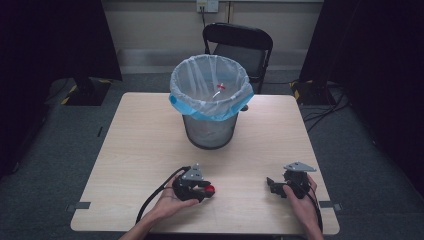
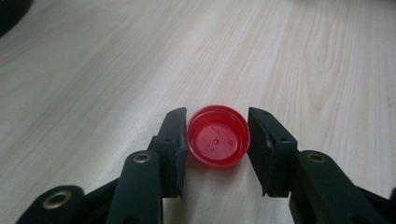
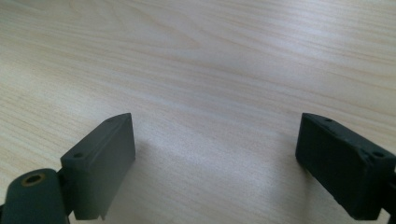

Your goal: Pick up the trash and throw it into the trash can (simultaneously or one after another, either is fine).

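Note:
A red bottle cap point(image 2: 217, 136) lies open side up on the light wooden table point(image 1: 145, 140), near the front edge. My left gripper point(image 2: 217, 145) is shut on it, one black pad pressed against each side of its rim. In the high view the cap point(image 1: 211, 189) shows as a red dot at the tip of the left gripper point(image 1: 206, 190), which a hand holds low on the table. My right gripper point(image 1: 270, 184) rests at the front right, pointing left. Its jaws point(image 3: 217, 158) stand wide open over bare wood with nothing between them.
A mesh waste bin point(image 1: 210, 127) lined with a clear bag and a blue rim band stands at the middle back of the table. A small white and red piece point(image 1: 219, 88) lies inside it. A black folding chair point(image 1: 238, 40) stands behind the table.

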{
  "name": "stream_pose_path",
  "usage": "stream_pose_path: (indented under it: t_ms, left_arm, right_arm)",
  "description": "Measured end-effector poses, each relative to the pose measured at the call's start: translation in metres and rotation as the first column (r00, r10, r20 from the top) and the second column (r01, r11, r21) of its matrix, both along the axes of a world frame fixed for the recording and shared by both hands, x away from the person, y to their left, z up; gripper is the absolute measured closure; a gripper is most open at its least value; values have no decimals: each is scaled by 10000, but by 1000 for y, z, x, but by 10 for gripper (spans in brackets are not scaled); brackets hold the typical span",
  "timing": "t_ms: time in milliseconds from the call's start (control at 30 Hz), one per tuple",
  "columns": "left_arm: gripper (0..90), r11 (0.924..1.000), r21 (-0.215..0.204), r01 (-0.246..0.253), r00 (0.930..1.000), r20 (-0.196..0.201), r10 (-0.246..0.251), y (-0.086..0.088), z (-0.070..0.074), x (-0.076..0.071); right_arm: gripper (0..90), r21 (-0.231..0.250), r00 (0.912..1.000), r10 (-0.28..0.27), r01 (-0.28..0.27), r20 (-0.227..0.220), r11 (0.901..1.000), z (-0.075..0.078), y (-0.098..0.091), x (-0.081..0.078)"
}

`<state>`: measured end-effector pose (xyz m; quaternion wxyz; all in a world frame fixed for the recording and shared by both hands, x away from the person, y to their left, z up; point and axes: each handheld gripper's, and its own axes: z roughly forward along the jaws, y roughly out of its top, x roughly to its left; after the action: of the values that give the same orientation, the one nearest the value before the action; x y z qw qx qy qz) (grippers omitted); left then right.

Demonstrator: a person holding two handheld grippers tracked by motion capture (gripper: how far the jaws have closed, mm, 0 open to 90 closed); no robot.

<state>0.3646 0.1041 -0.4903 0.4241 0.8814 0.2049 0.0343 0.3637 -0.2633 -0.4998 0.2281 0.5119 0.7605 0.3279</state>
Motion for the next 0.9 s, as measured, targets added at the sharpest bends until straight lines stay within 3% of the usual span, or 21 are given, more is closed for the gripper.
stream_pose_path:
  t_ms: [200,233,400,633,800,900]
  left_arm:
    - [592,9986,-506,-156,9999,6,156,7,11,1]
    - [593,9968,-769,-239,9997,40,242,11,16,2]
    - [592,9942,-1017,-344,9992,155,362,18,25,3]
    - [593,9828,-1775,-516,9980,266,572,27,43,3]
    - [593,9800,-1930,-480,9974,432,574,30,51,2]
    - [593,9745,-2200,-445,9966,582,586,32,60,0]
  right_arm:
    - [112,0,10000,-1,1,1,10000,0,0,0]
    - [112,-1,10000,0,0,1,10000,0,0,0]
    - [111,-1,10000,1,-1,1,10000,0,0,0]
    - [112,-2,10000,1,-1,1,10000,0,0,0]
    - [111,1,10000,-16,16,3,10000,0,0,0]
    - [112,0,10000,2,-2,1,10000,0,0,0]
